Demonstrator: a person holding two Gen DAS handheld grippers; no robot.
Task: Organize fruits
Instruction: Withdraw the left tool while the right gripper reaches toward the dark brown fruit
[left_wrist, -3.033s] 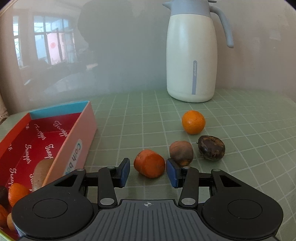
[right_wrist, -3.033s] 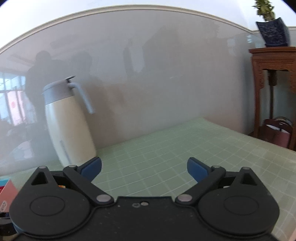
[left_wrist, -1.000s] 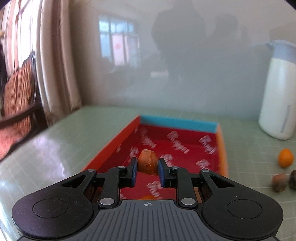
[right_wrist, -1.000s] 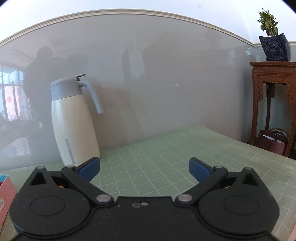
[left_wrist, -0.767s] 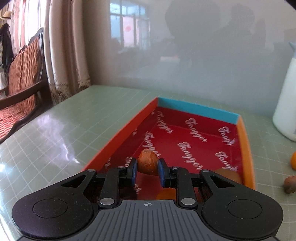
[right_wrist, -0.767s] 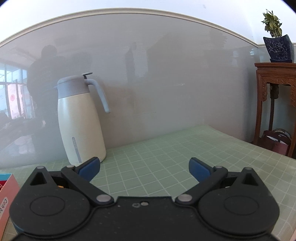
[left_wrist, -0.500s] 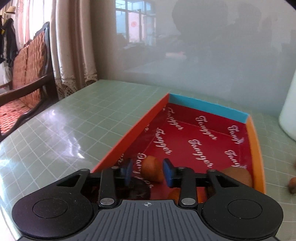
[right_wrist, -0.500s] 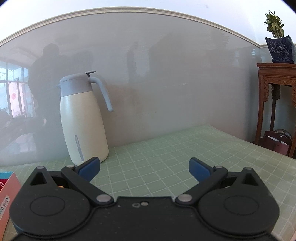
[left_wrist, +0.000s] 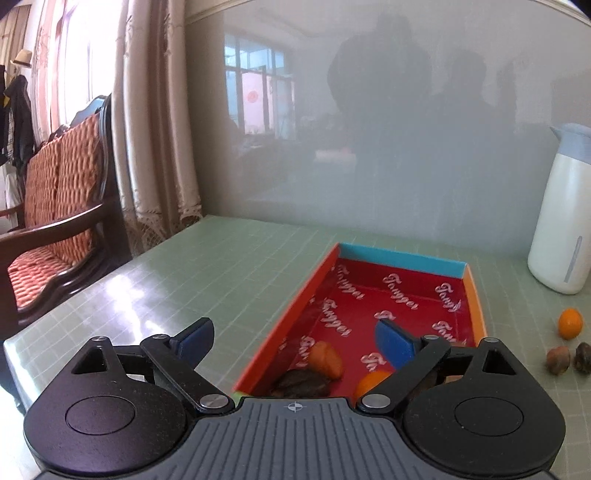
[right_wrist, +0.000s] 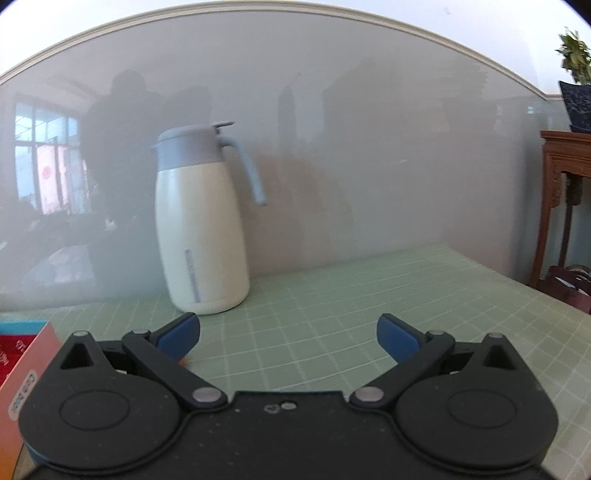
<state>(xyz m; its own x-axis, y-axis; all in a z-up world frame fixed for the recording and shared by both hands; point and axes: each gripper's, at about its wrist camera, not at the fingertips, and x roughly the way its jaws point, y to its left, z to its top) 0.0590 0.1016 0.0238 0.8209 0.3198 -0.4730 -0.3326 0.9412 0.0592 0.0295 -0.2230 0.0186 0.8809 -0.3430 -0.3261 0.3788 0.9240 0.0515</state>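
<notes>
My left gripper (left_wrist: 295, 341) hovers above the near end of the red box (left_wrist: 458, 266), its jaws opening wide with nothing between them. Below it in the box lie an orange-brown fruit (left_wrist: 325, 359), a dark fruit (left_wrist: 301, 382) and an orange (left_wrist: 371, 380). Out on the table to the right sit a small orange (left_wrist: 570, 322), a brown fruit (left_wrist: 557, 360) and a dark fruit (left_wrist: 583, 357). My right gripper (right_wrist: 288, 338) is open and empty over the green table. A sliver of orange (right_wrist: 183, 359) peeks from behind its left finger.
A white thermos jug (right_wrist: 201, 225) with a grey lid stands by the grey back wall; the same jug (left_wrist: 561, 218) shows right of the box. A wooden chair (left_wrist: 51, 221) and curtains stand off the table's left edge. A wooden stand (right_wrist: 565, 206) is far right.
My left gripper let go of the orange-brown fruit, which now lies in the box, and its jaws spread wide as it drew back and up. The right view swung left toward the jug.
</notes>
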